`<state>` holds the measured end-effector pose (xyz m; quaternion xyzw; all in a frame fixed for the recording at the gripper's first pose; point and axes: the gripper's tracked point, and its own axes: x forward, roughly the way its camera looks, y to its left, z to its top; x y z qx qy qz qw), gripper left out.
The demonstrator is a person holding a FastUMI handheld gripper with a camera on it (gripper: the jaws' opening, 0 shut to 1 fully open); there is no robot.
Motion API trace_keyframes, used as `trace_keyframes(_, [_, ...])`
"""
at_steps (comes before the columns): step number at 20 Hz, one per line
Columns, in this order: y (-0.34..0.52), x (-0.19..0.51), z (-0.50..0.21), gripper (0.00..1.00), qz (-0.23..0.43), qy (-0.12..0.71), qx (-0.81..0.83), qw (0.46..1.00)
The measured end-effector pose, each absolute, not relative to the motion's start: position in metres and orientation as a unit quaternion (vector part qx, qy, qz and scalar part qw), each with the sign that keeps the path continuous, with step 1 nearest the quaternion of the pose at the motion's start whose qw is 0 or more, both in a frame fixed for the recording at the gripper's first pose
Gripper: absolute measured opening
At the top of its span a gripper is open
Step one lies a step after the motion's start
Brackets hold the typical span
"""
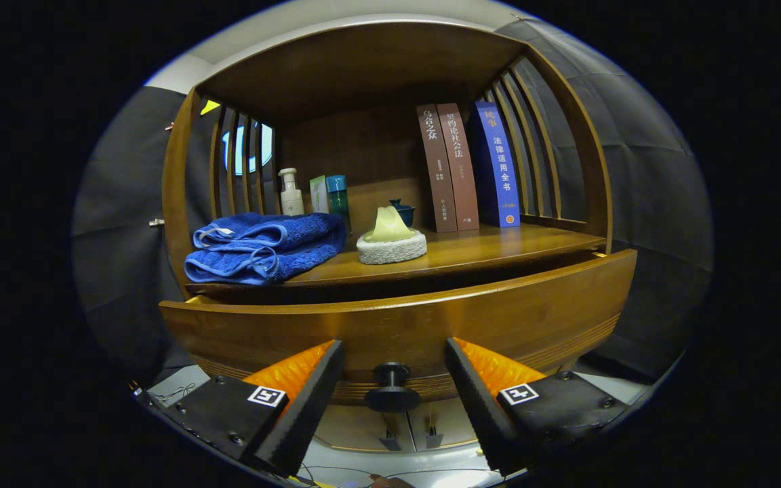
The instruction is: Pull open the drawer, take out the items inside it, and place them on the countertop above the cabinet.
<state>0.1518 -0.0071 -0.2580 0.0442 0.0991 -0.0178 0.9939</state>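
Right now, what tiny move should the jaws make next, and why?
Probably close the gripper on the drawer knob. The jaws stand open with the knob between them, neither touching it. The drawer looks only slightly out from under the countertop, so a firm hold comes before more pulling.

Gripper (394,369) fingers spread wide — dark knob (391,388) between them, drawer (404,318) slightly ajar
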Motion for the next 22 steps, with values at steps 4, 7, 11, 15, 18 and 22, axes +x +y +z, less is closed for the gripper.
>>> trace_keyframes(4, [-0.008,0.170,-0.260,0.99,-0.020,0.106,0.046,0.993])
trace_keyframes(7, [-0.009,0.178,-0.258,0.99,-0.024,0.106,0.042,0.993])
trace_keyframes(11, [-0.008,0.177,-0.258,0.99,-0.027,0.106,0.045,0.993])
trace_keyframes(15, [-0.009,0.176,-0.255,0.99,-0.024,0.111,0.052,0.992])
trace_keyframes(18, [-0.013,0.168,-0.240,0.99,-0.028,0.097,0.047,0.994])
trace_keyframes(22, [-0.013,0.150,-0.224,0.99,-0.030,0.087,0.042,0.995])
